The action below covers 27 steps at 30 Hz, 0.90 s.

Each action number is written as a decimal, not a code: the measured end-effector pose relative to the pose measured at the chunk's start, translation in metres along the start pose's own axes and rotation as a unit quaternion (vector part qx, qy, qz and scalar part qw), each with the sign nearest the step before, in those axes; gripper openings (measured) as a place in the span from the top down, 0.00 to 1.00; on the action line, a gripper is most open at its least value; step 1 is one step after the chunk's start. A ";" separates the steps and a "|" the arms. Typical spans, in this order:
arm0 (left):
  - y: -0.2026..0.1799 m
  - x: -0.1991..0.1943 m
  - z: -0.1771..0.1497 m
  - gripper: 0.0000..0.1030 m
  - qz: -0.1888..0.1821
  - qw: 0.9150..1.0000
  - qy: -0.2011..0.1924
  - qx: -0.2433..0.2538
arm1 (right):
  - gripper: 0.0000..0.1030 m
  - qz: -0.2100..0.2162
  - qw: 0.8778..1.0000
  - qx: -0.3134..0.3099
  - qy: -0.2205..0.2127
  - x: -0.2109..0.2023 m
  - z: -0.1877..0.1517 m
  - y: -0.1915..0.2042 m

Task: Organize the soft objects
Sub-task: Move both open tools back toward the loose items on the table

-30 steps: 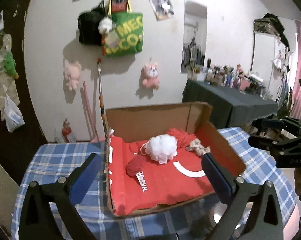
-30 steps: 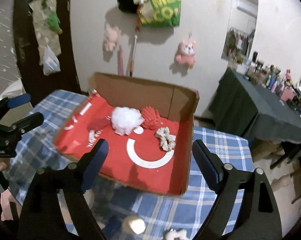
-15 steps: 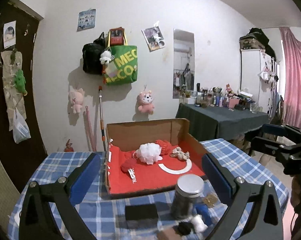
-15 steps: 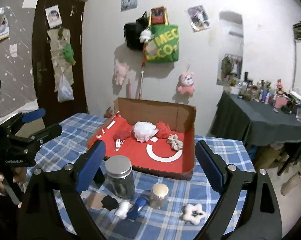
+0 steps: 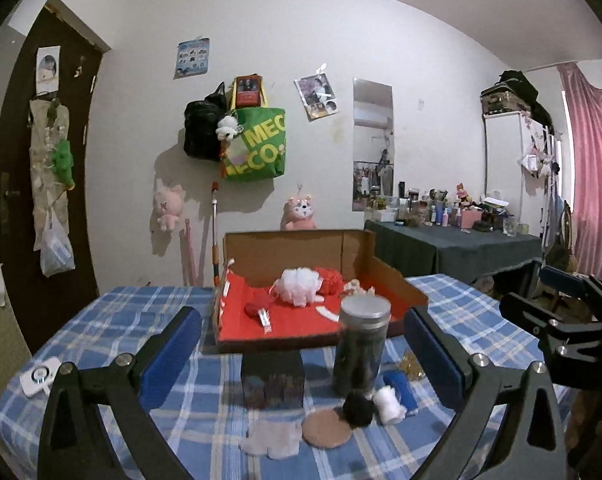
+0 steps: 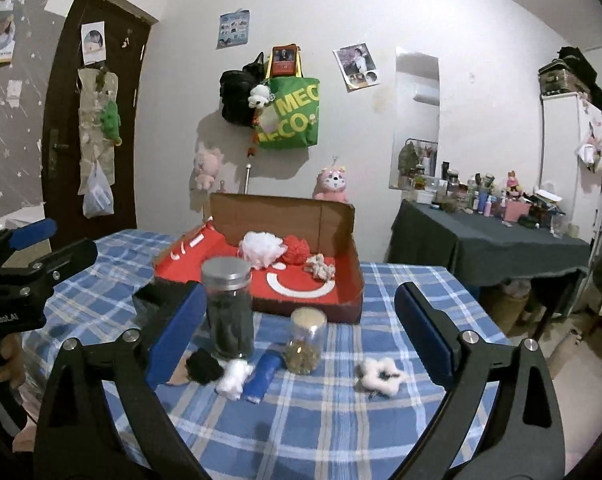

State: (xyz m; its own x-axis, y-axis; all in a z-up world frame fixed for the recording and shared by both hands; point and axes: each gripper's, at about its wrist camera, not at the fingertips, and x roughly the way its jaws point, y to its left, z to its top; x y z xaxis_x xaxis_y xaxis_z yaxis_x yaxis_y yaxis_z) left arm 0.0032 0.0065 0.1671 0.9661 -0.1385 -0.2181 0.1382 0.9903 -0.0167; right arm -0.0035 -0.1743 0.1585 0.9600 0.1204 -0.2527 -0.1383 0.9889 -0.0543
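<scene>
An open cardboard box [image 5: 293,248] lined in red holds a white mesh puff [image 5: 299,286], a red puff [image 6: 296,249], a beige knotted piece [image 6: 320,267] and a dark red item [image 5: 257,305]. In front of it, on the blue checked cloth, lie a black pompom [image 6: 203,366], a white pompom [image 6: 234,374] and a fluffy white star [image 6: 381,376]. My left gripper [image 5: 299,324] stands open and empty, short of these items. My right gripper [image 6: 301,296] is opening its jaws, with nothing between them.
A tall metal-lidded jar [image 6: 229,312], a small cork-lidded jar [image 6: 305,340] and a blue piece [image 6: 261,376] stand among the soft items. A dark block [image 5: 272,378], cork disc [image 5: 327,432] and pale flat piece [image 5: 271,438] lie nearer. A dark-clothed side table [image 6: 489,248] stands on the right.
Both grippers have drawn back from the box and sunk lower, so the jars and small items at the table's front have come into view. The right jaws spread slightly wider.
</scene>
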 end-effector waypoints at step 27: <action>0.024 0.048 -0.095 0.00 0.025 0.990 0.135 -0.041 | 0.06 0.009 0.990 0.046 0.133 0.063 -0.100 0.009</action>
State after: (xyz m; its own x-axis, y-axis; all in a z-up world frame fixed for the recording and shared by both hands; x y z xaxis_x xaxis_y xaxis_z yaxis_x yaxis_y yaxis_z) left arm 0.0322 0.0254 0.0641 0.8764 -0.0924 -0.4727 0.0638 0.9950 -0.0762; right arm 0.0312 -0.1667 0.0455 0.8574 0.1239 -0.4996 -0.1210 0.9919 0.0384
